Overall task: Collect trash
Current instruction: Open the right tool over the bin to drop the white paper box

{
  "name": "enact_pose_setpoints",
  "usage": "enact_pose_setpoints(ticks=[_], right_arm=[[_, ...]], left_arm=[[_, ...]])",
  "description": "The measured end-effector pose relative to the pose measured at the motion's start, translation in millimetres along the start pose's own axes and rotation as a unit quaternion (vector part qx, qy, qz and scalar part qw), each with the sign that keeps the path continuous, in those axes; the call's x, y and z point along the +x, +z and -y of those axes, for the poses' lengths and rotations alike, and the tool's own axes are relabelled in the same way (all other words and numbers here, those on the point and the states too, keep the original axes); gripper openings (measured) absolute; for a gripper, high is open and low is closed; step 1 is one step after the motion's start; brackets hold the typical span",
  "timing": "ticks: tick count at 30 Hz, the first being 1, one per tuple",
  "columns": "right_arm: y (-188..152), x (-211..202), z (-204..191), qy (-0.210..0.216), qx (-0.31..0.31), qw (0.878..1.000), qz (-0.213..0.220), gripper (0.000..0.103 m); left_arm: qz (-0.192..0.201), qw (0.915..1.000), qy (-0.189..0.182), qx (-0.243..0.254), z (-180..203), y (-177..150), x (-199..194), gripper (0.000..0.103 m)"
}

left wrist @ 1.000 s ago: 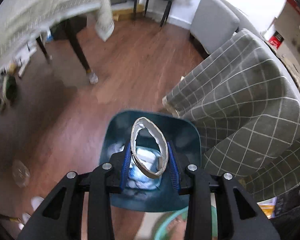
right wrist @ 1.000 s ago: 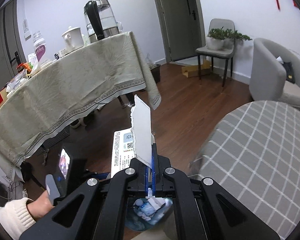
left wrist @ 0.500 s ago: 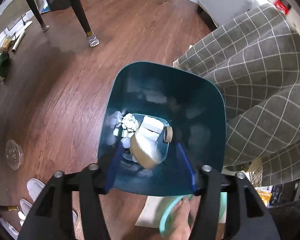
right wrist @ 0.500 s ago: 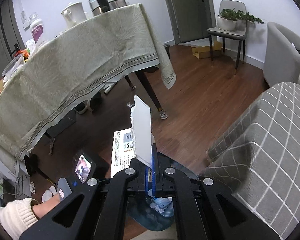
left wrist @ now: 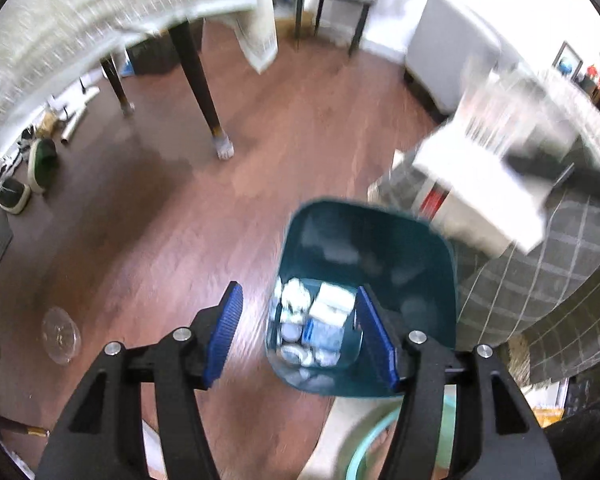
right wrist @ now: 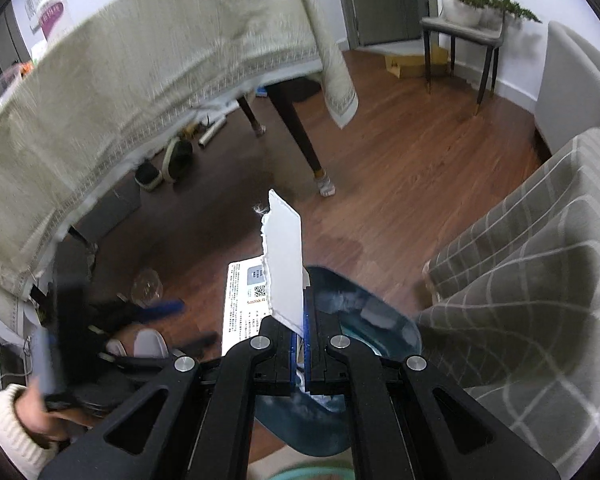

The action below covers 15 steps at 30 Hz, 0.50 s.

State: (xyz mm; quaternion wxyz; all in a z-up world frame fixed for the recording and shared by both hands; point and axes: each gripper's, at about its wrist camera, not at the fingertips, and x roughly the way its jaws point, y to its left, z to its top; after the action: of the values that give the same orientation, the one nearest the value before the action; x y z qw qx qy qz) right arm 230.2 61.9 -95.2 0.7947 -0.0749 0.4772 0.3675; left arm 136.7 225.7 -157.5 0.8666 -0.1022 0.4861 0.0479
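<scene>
My left gripper (left wrist: pixel 300 332) hangs over the near left side of the teal bin (left wrist: pixel 440 248), its jaws apart with nothing between them; one blue pad lies over the wooden floor (left wrist: pixel 260 184), the other over the bin's inside. Down in the bin lie white wrappers and small packets (left wrist: pixel 320 320). My right gripper (right wrist: pixel 299 332) has its jaws clamped tight on a torn white card (right wrist: pixel 286 264), which stands up on edge from the pads, with a printed leaflet (right wrist: pixel 244 304) pinched behind it on the left. The bin's far rim (right wrist: pixel 364 284) curves just right of the card, and the bin's mouth lies directly under these jaws. On the right the checked cushion (right wrist: pixel 520 272) presses close against the bin's side, so there is little room there. To the left the floor is open as far as the dark desk leg (right wrist: pixel 296 128) and the hanging cloth (right wrist: pixel 140 80). A clear plastic lid (left wrist: pixel 60 336) lies on the floor, well left of the bin.
</scene>
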Motion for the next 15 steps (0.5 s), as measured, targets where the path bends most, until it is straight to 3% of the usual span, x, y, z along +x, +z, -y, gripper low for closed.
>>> enact_pose_setpoints(ticks=[6,15], right_arm=[[-17.7,37.5,1.2,-0.015,-0.002,0.999,-0.048,0.002],[-48.5,85.2,10.2,-0.036,-0.003,0.993,-0.114,0.002]], left_arm=[[0.043,0.9989,-0.006,-0.015,-7.2,2.9,-30.7,0.053],[0.06,0.998,-0.016,-0.011,-3.5,3.9,-39.5,0.043]])
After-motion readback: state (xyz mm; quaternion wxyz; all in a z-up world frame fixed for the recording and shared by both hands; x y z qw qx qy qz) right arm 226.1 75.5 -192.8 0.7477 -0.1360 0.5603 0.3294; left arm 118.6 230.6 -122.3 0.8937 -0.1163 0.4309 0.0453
